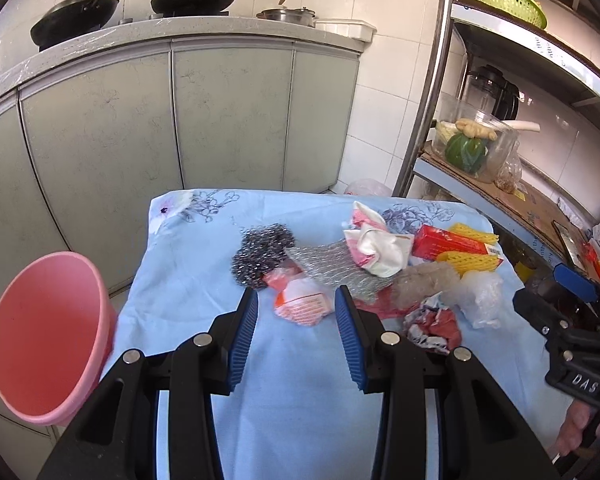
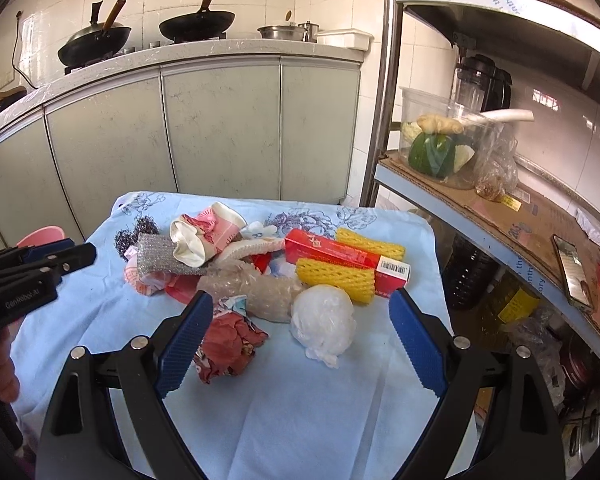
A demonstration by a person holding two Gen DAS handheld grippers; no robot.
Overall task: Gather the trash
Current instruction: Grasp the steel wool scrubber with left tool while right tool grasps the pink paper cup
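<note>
Left wrist view looks along the left gripper, whose blue-padded jaws stand apart with nothing between them, above a bench covered in pale blue floral cloth. Just beyond the jaw tips lies an orange-and-white wrapper. Past it to the left sits a steel wool scrubber, touching a flat silver scouring pad to its right. A crushed pink-and-white paper cup rests on the far end of that pad. At the left edge of the bench a pink bin tilts its open mouth toward the camera. The right gripper shows at the right edge; whether its jaws are apart cannot be told from this view.

Right wrist view looks along the right gripper, jaws spread wide and holding nothing. Between the jaws, on the cloth, lies a crumpled white plastic ball, with a crumpled red wrapper beside the left jaw. Behind them is a clear bubble-wrap bundle. Farther right, a red carton lies between two yellow foam nets, touching both. A metal shelf rack stands to the right of the bench, and grey cabinets run along the far wall under a counter with two woks.
</note>
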